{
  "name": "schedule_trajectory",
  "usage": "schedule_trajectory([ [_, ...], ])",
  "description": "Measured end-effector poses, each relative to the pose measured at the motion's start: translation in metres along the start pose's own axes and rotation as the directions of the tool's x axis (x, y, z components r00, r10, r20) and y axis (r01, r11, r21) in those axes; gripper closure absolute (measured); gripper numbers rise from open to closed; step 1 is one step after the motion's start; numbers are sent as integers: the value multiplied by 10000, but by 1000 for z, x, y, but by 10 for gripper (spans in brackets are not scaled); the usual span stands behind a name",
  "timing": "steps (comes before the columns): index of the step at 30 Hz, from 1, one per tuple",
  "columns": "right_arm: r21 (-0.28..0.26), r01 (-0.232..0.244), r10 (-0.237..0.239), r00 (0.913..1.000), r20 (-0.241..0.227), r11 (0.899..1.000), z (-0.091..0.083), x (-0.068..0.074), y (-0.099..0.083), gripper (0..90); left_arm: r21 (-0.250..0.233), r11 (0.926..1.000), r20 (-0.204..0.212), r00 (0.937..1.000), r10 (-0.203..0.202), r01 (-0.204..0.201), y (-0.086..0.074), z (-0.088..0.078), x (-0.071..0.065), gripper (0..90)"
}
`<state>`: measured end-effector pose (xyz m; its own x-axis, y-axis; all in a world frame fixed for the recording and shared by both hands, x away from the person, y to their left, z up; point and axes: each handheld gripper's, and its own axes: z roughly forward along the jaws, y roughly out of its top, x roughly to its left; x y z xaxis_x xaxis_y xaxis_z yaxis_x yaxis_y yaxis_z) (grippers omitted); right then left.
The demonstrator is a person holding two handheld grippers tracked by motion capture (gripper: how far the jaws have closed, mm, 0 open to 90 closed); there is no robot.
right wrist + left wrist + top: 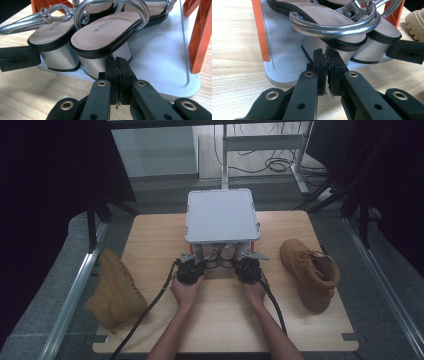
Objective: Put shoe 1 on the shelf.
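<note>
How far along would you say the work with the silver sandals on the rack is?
Early. Both silver sandals sit on the grey shelf under its lid. Left gripper and right gripper are shut, empty, at the heels. Pulling the sandals out looks left.

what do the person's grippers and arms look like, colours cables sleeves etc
Both the left gripper and right gripper are black, with brass-ringed rivet holes in the jaw links and a grey three-cornered plate on top. A black cable trails from each. The forearms are bare; no sleeves show.
</note>
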<state>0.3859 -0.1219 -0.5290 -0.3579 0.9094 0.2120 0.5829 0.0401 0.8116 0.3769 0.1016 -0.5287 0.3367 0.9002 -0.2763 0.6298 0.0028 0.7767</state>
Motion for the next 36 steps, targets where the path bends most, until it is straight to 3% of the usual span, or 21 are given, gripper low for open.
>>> schedule_trajectory([
  [5,2,-53,53,9999,-120,10000,-3,-2,0,871,28,10000,70,10000,50,-50,0,-2,0,844],
  [11,-190,-244,236,9989,-395,9995,-16,-9,-3,871,-356,9994,172,9998,21,-15,0,-19,2,841],
  [18,-337,-282,255,9966,-788,9990,-38,-16,-7,850,-576,9979,513,9982,312,-282,-6,-37,0,811],
  [20,-369,-67,28,9947,-1029,9993,-45,-17,-7,812,-646,9966,498,9973,542,-509,-8,-43,-1,786],
  [24,-587,282,-348,9928,-1148,9979,-60,-18,-8,723,-688,9961,658,9960,605,-560,-13,-56,3,724],
  [30,-788,383,-481,9907,-1271,9962,-80,-16,-14,544,-661,9973,1411,9891,412,-321,-18,-76,8,660],
  [36,-584,1062,-1147,9786,-1707,9926,-96,-10,-23,444,-552,9940,1612,9816,1024,-946,-24,-98,5,595],
])
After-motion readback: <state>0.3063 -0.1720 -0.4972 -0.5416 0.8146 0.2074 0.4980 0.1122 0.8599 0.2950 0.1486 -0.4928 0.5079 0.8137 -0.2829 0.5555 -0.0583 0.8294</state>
